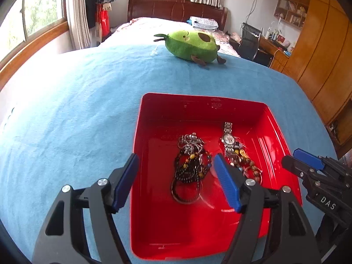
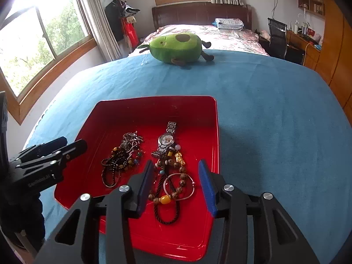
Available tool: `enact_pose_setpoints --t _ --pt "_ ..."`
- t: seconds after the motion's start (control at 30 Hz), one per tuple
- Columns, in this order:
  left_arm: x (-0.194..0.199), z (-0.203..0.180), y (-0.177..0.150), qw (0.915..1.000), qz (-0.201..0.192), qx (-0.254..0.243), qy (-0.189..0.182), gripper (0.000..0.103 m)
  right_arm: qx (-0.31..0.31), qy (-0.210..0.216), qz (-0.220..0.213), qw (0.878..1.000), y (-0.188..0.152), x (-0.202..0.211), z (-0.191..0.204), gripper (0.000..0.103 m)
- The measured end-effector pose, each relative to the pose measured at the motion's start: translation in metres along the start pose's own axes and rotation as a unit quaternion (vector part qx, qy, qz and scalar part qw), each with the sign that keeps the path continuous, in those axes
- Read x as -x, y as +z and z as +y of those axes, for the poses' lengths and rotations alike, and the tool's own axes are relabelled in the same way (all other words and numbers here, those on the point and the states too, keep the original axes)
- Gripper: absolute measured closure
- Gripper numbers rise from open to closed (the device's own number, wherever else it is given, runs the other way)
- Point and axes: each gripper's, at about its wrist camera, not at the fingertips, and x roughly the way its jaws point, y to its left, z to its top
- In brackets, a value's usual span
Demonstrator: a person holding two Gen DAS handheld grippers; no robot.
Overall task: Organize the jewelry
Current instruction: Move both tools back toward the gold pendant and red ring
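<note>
Left gripper [image 1: 176, 176] jaws spread wide, nothing between the pads; right gripper [image 2: 176, 180] jaws apart, nothing pinched. Both hang above a shallow glossy red plastic tray [image 2: 123, 114] on a blue cloth [image 2: 264, 110].

In the tray:
- left: tangled dark bead strings and silver chain [image 2: 123, 154];
- right: brown wooden-bead bracelet with cord and metal ring [image 2: 173, 184], partly hidden in left view;
- beyond it: silver metal wristwatch [image 2: 166, 140].

Individual strands indistinct. Farther off, a green avocado plush toy [image 2: 178, 47].

avocado plush [image 2: 177, 48] on blue blanket [image 2: 264, 114] | folded cloth [image 2: 229, 23] by headboard [image 2: 198, 13] | office chair [image 2: 277, 37]
</note>
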Motion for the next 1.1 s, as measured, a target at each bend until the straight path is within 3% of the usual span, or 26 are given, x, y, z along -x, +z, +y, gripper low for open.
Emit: enact_pose_setpoints --t 0.13,0.23,0.47,0.73,0.87,1.1 --pt "0.028 -0.002 -0.017 0.9996 -0.024 -0.01 0.005 0.021 0.008 -0.008 -0.015 1.0 -0.012 0.02 0.005 0.039" --pt "0.045 -0.003 -0.029 0.9993 -0.035 -0.015 0.003 0.017 0.016 -0.011 -0.026 0.999 -0.022 0.035 0.01 0.02" --pt "0.08 0.0 -0.06 0.9982 -0.057 -0.017 0.012 0.013 0.032 -0.01 -0.042 0.999 -0.045 0.064 0.023 0.007" --pt "0.116 0.014 -0.101 0.9971 -0.076 -0.003 0.002 0.007 0.033 0.014 -0.036 0.999 -0.085 0.081 0.034 0.004" --pt "0.126 0.018 -0.122 0.9973 -0.073 -0.001 -0.003 0.007 0.039 0.046 -0.027 0.998 -0.11 0.084 0.043 0.004" --pt "0.128 0.028 -0.16 0.9994 -0.034 0.004 -0.003 0.007 0.06 0.091 0.0 0.994 -0.157 0.084 0.065 0.006"
